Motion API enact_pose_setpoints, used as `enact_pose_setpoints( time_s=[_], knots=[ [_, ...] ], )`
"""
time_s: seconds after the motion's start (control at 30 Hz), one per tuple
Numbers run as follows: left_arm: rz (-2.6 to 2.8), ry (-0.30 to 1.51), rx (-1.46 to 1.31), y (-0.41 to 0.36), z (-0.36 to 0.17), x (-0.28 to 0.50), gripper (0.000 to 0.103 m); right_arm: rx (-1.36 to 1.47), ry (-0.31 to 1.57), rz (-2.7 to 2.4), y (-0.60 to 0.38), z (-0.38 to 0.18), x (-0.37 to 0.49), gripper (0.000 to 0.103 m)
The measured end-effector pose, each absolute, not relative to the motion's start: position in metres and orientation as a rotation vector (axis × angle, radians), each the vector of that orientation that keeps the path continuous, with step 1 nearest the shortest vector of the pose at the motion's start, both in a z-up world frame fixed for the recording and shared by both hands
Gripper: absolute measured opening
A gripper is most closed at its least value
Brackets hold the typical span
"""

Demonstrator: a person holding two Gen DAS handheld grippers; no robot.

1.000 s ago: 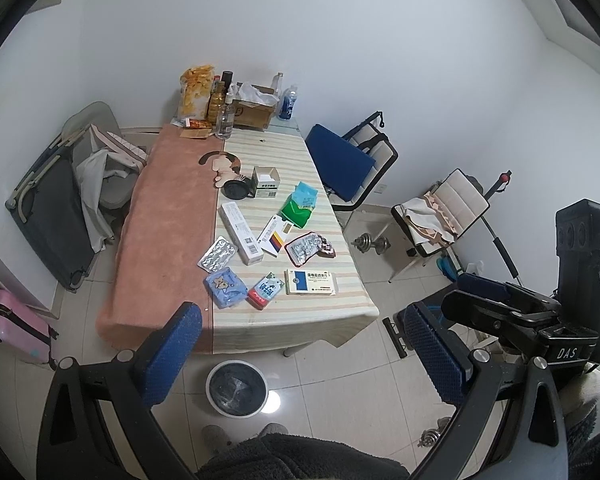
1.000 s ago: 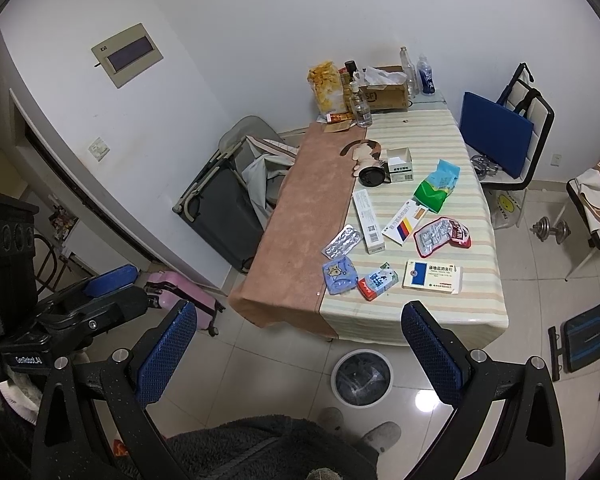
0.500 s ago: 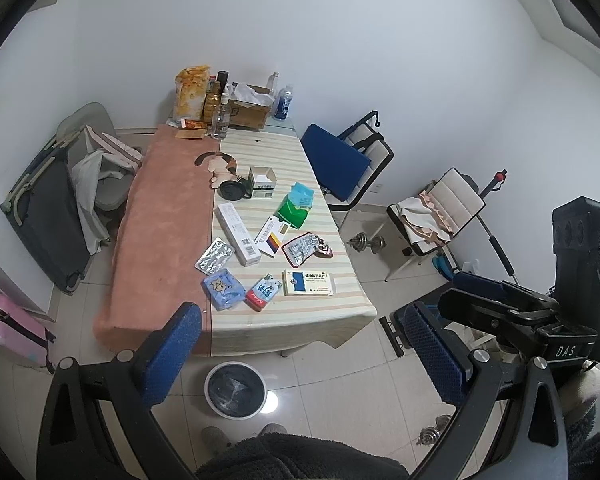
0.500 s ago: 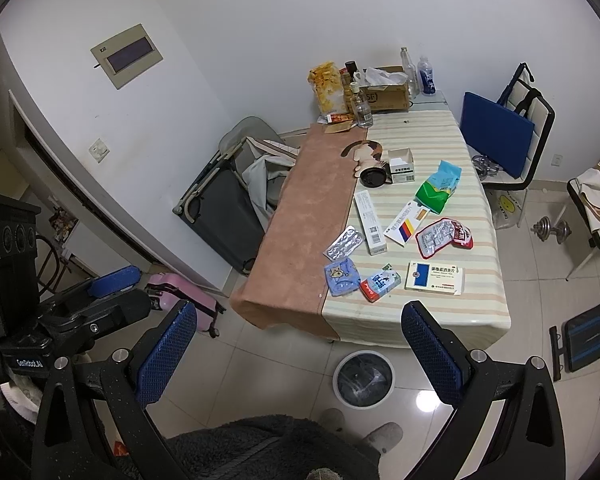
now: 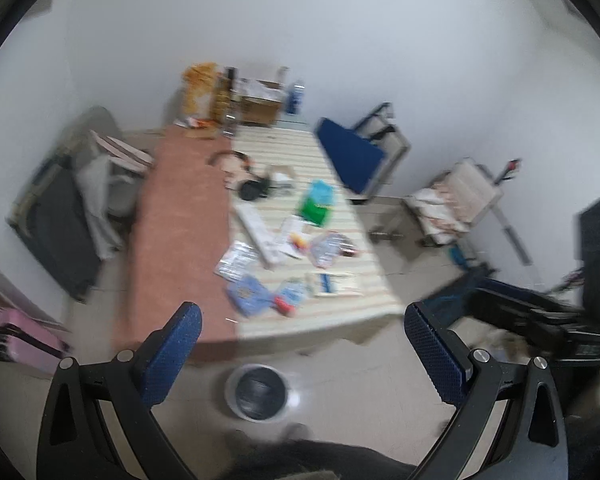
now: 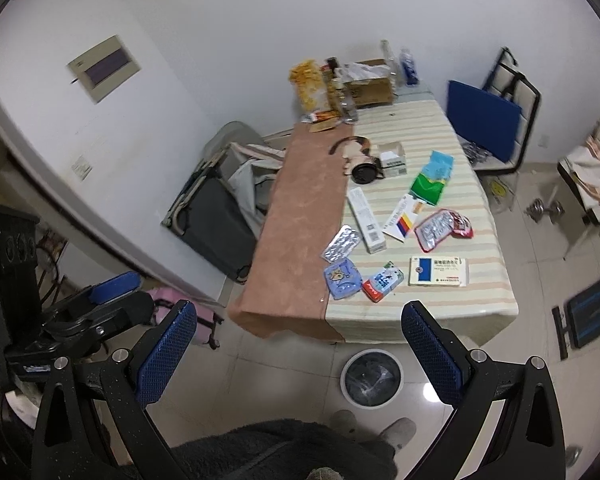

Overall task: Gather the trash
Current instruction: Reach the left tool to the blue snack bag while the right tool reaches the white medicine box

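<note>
Trash bin (image 6: 371, 377) on the floor holds a dark liner.

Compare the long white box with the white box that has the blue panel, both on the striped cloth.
The long white box is narrow and runs away from the table's near edge; the white box with the blue panel is broader and lies across, nearer that edge. The long one shows small print and a barcode, the other a solid blue block. Both lie flat, closed, on the striped cloth.
</note>
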State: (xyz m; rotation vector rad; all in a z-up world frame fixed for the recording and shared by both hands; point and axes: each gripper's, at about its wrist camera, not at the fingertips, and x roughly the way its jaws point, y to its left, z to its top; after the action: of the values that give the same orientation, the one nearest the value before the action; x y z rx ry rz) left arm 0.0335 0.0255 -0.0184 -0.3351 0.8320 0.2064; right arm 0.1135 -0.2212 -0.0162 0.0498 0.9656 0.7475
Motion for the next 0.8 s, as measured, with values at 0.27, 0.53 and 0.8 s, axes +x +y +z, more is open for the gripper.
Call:
enact_pose_setpoints(
  time_s=[0.27,0.53,0.8],
  knots=[
    [0.432,0.947,-0.199,0.072,-0.100,0.098,0.103,0.094,1.072,0.464,-0.223,-0.083,0.186,0.103],
    [0.569,1.251,-0.412,0.104,-0.232,0.164,0.103,0.226,1.354,0.181,-0.238,-0.230,0.321,0.103],
    [0.752,1.442,-0.549,0.116,-0.324,0.221,0.103,0.559,1.622,-0.133,-0.243,-0.393,0.415,0.103]
  ],
)
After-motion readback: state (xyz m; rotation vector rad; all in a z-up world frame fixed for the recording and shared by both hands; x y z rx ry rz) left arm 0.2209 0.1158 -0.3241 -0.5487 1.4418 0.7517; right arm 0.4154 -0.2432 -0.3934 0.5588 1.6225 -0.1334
